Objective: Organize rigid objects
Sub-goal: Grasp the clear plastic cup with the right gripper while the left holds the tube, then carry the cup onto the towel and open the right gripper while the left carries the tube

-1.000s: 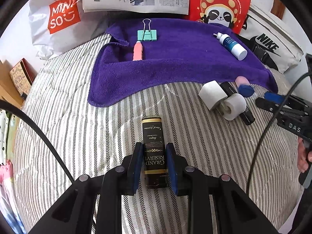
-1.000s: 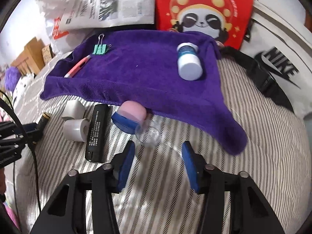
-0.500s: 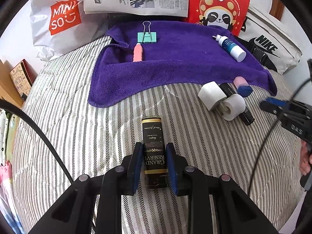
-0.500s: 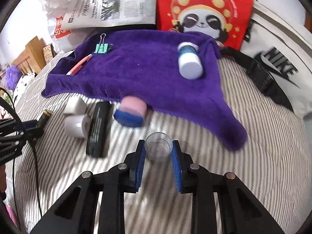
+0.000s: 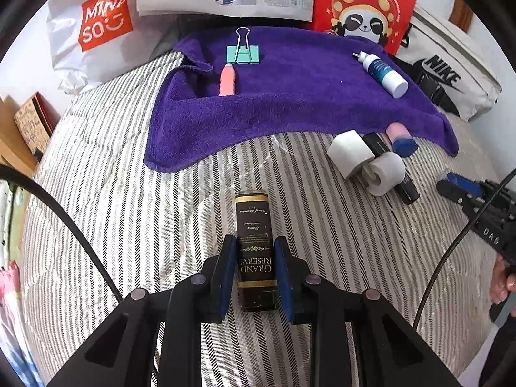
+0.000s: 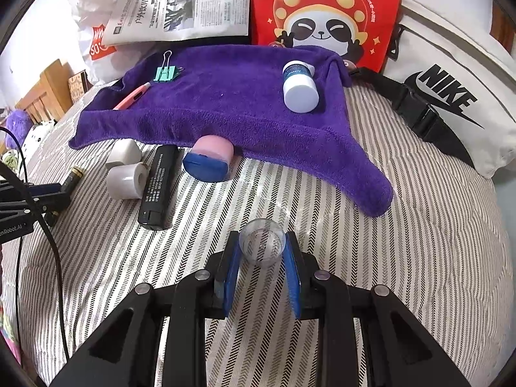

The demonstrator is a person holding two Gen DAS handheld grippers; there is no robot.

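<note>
My left gripper (image 5: pixel 256 251) is shut on a black "Grand Reserve" bottle (image 5: pixel 254 245) over the striped bed. My right gripper (image 6: pixel 262 248) is shut on a small clear glass cup (image 6: pixel 262 245), a little in front of the purple towel (image 6: pixel 225 103). On the towel lie a green binder clip (image 6: pixel 166 72), a pink thermometer (image 6: pixel 132 96) and a white-and-blue bottle (image 6: pixel 298 84). At the towel's near edge lie two white rolls (image 6: pixel 124 167), a black battery (image 6: pixel 159 187) and a pink-and-blue eraser (image 6: pixel 209 158).
A newspaper (image 6: pixel 180 3), a red panda bag (image 6: pixel 322 16), a white Nike bag (image 6: pixel 451 96) and a Miniso bag (image 5: pixel 96 29) line the back. Wooden furniture (image 6: pixel 42 90) stands at left. A cable (image 5: pixel 80 235) trails across the bed.
My right gripper closed on the clear cup and has drawn back with it from the towel's edge. The left gripper still holds the black bottle, hardly moved.
</note>
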